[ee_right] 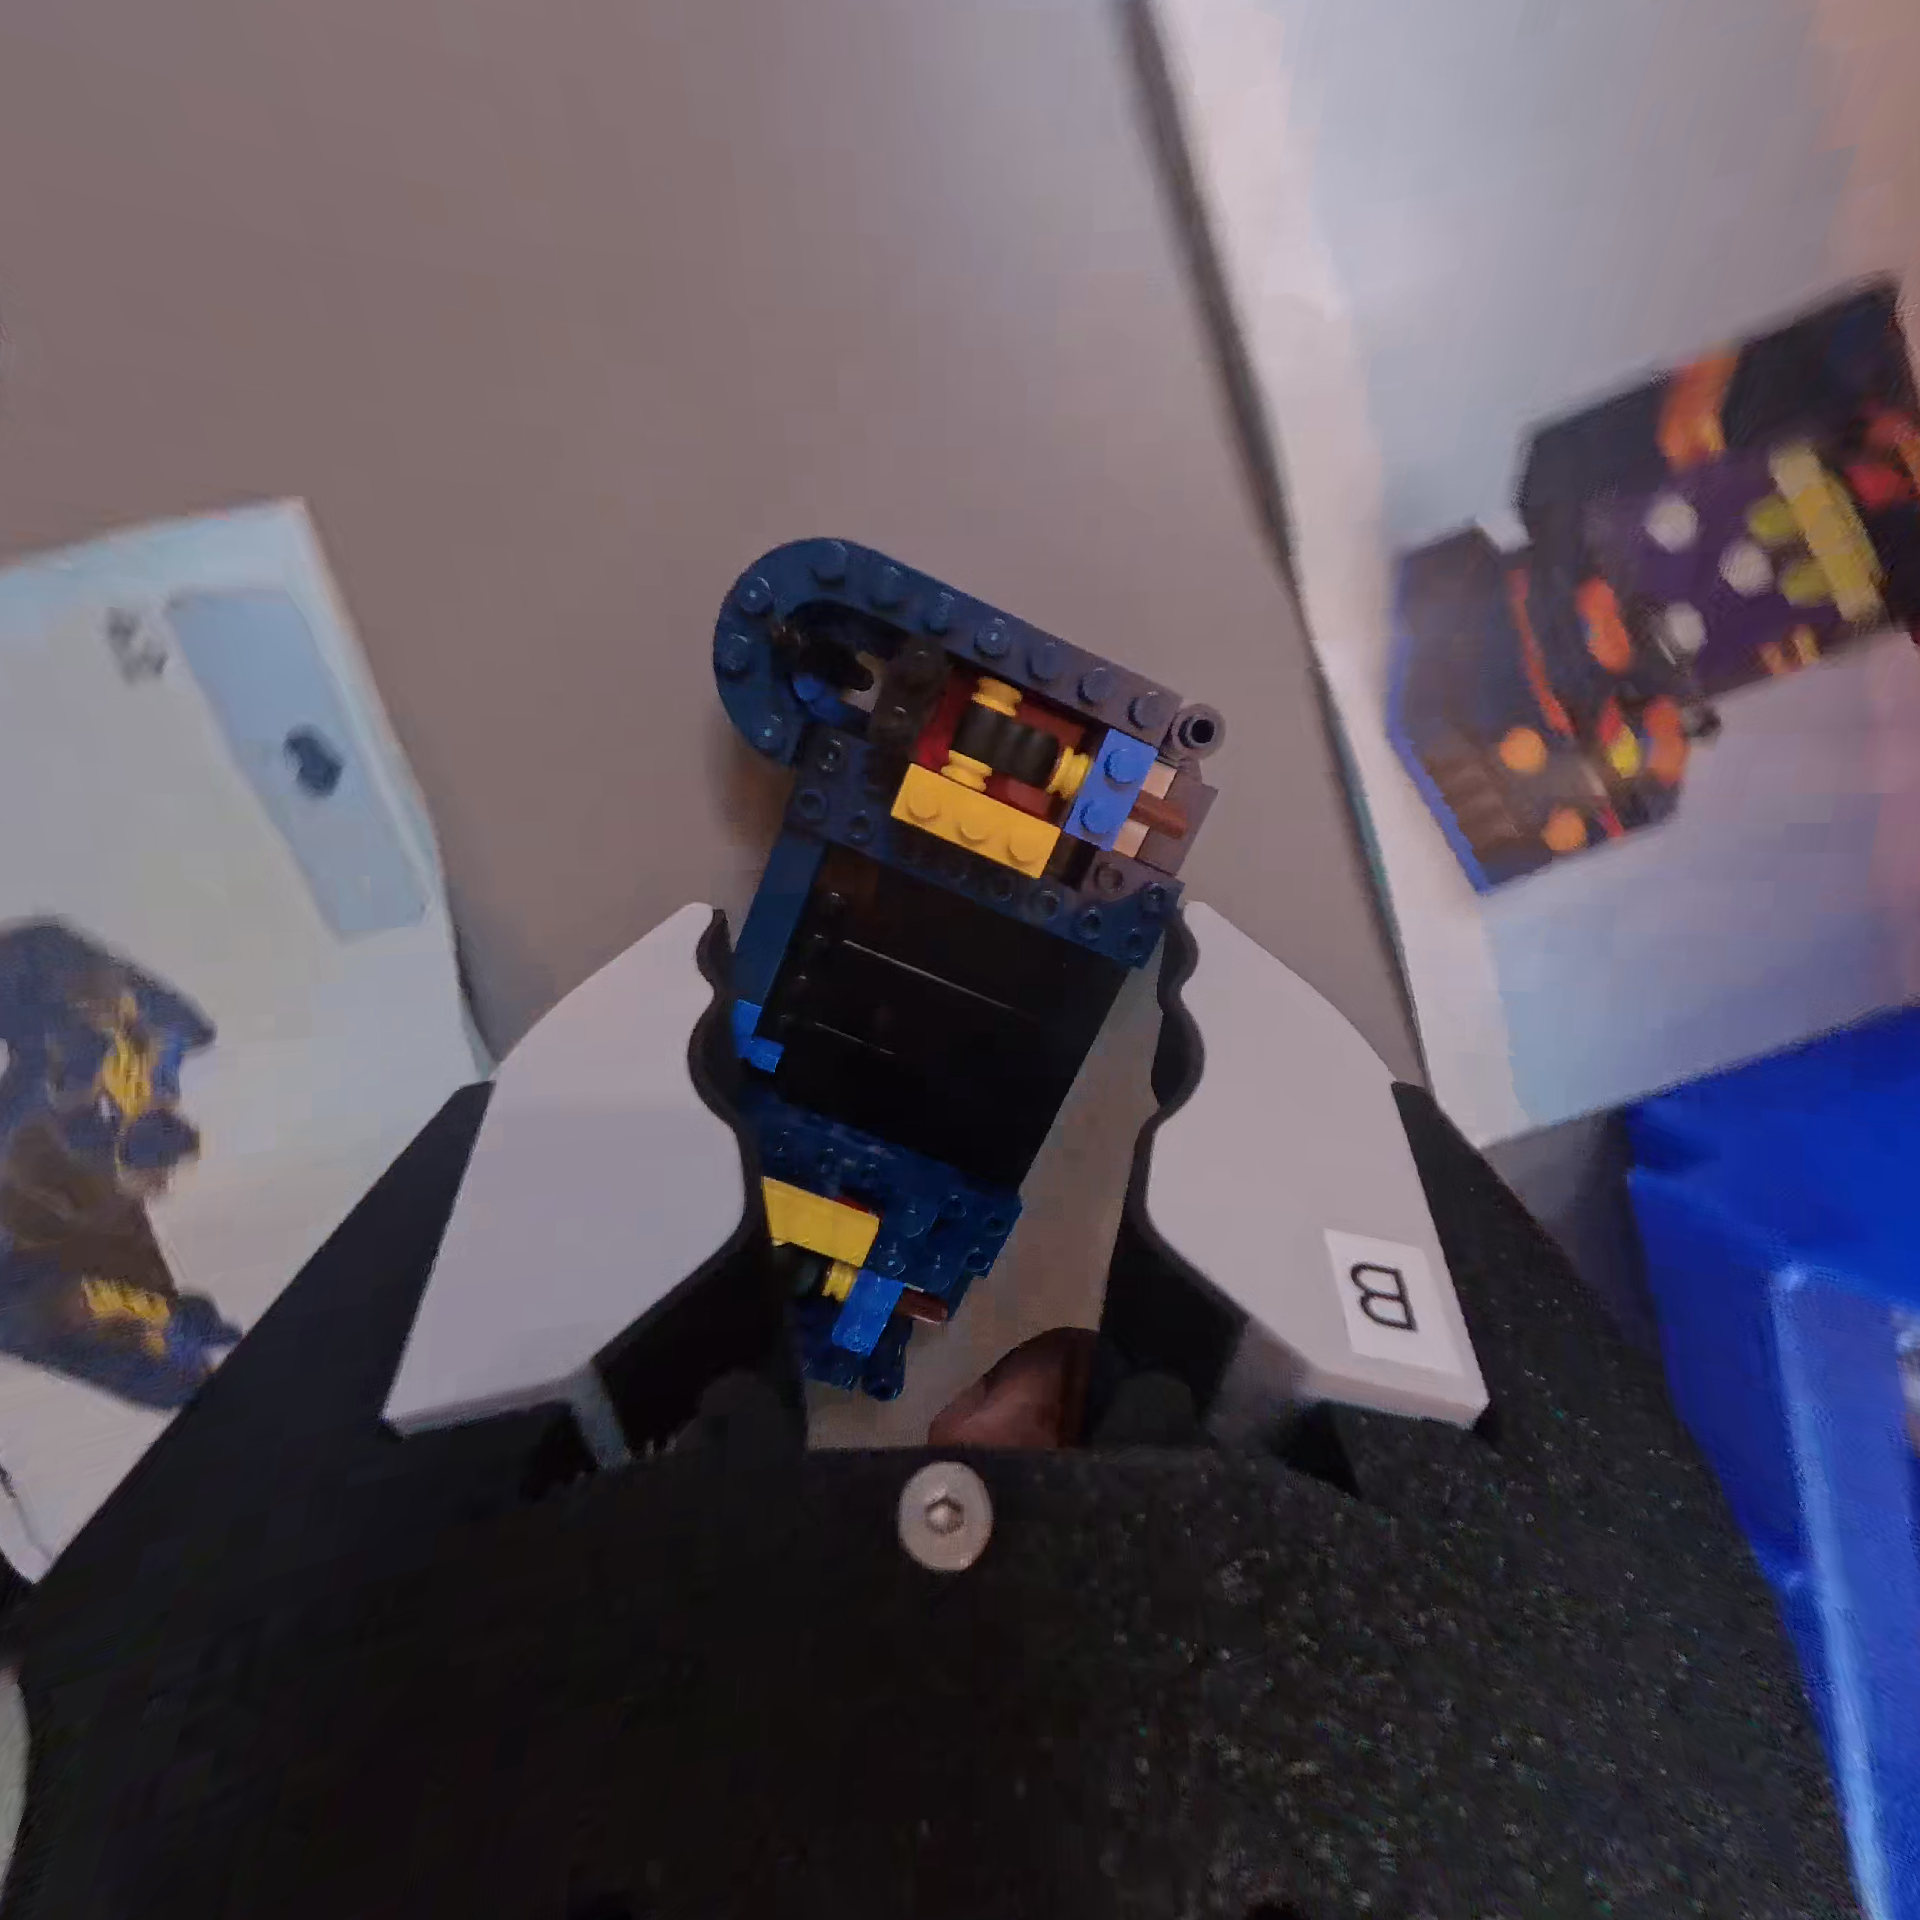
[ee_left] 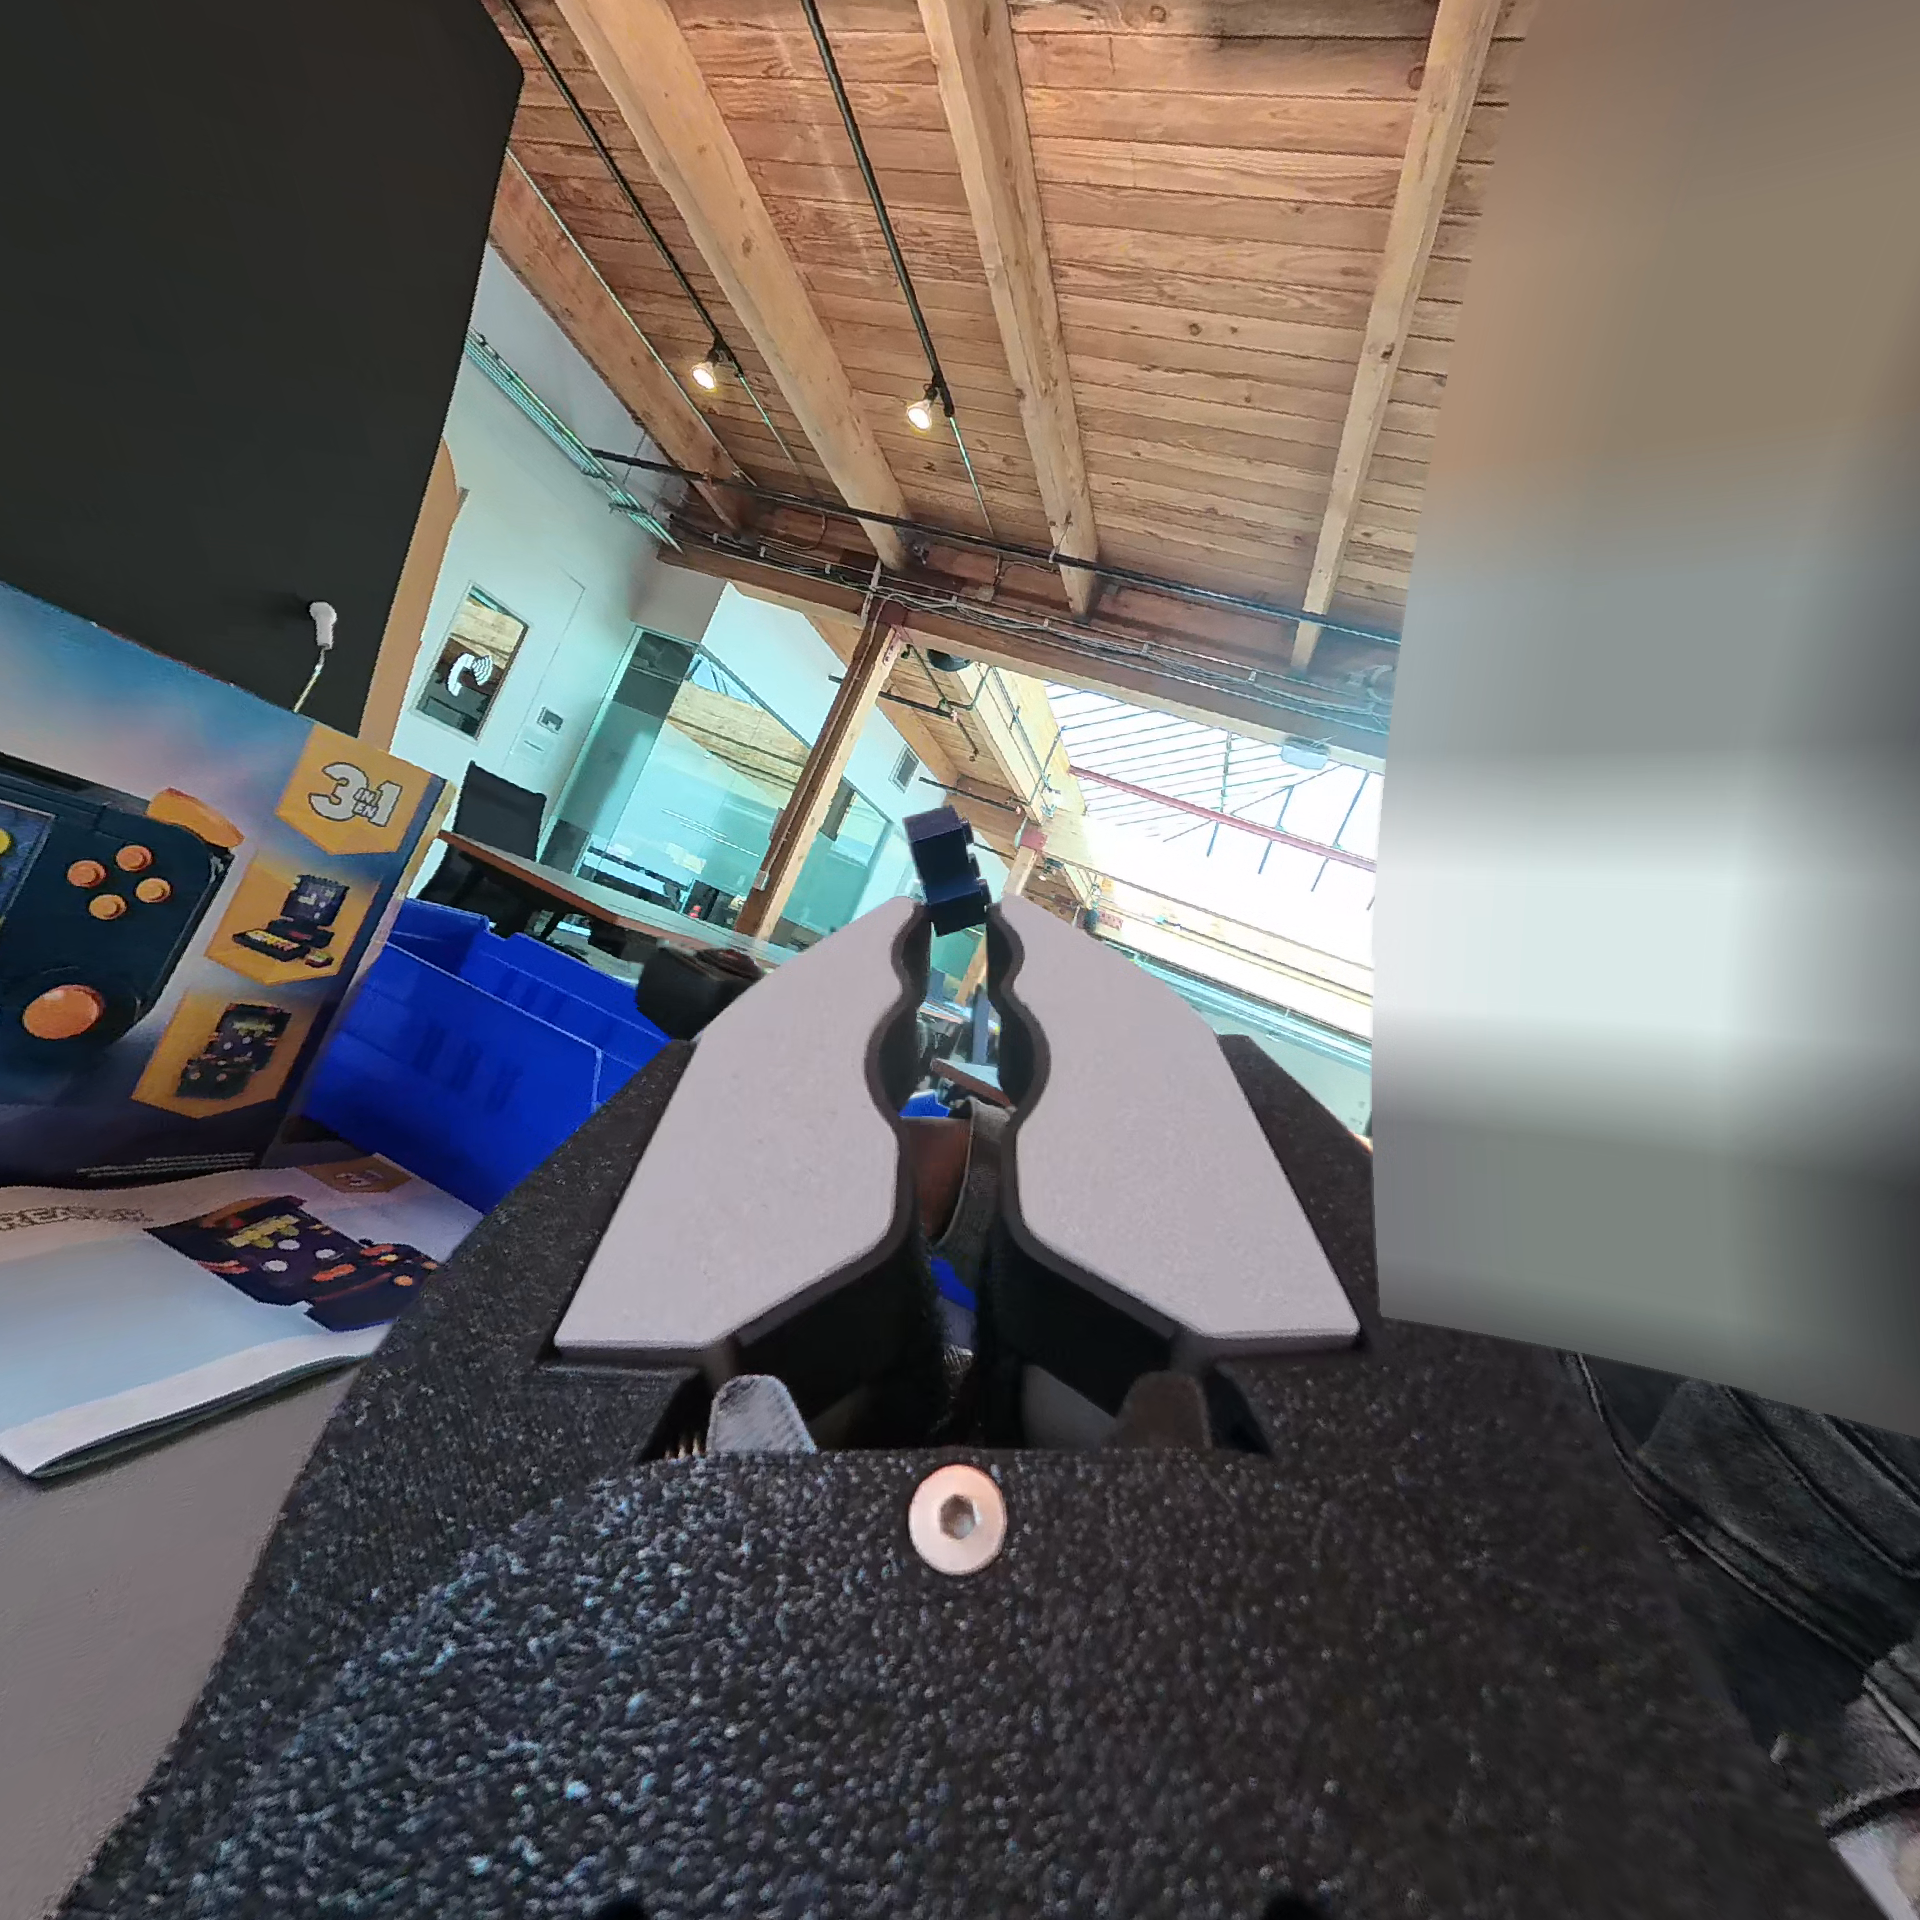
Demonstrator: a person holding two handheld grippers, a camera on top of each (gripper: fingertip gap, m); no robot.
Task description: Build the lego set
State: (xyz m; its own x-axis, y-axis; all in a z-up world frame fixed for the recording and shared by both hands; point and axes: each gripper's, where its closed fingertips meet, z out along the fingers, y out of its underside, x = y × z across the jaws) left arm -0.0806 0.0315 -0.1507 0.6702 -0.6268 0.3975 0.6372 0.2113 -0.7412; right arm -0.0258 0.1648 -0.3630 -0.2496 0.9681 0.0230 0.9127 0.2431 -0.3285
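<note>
In the left wrist view my left gripper (ee_left: 956, 909) points up toward the ceiling. It is shut on a small dark blue brick (ee_left: 945, 868), which sticks out above the fingertips. In the right wrist view my right gripper (ee_right: 945, 920) looks down on the grey table (ee_right: 623, 312). Its jaws stand wide around a dark blue and black brick model (ee_right: 935, 997) with yellow, blue and red parts at its far end. The left pad (ee_right: 717, 997) lies against the model's left edge. The right pad (ee_right: 1179, 956) meets its far right corner. The model is sharp while the background is blurred.
A toy box (ee_left: 156, 914) stands at the left, with a blue bin (ee_left: 468, 1039) beside it and an open booklet (ee_left: 156, 1309) in front. In the right wrist view printed booklets lie at the left (ee_right: 156, 831) and right (ee_right: 1662, 623), and the blue bin (ee_right: 1787, 1299) is at lower right. The tips of one gripper are about 25 cm away from the tips of the other.
</note>
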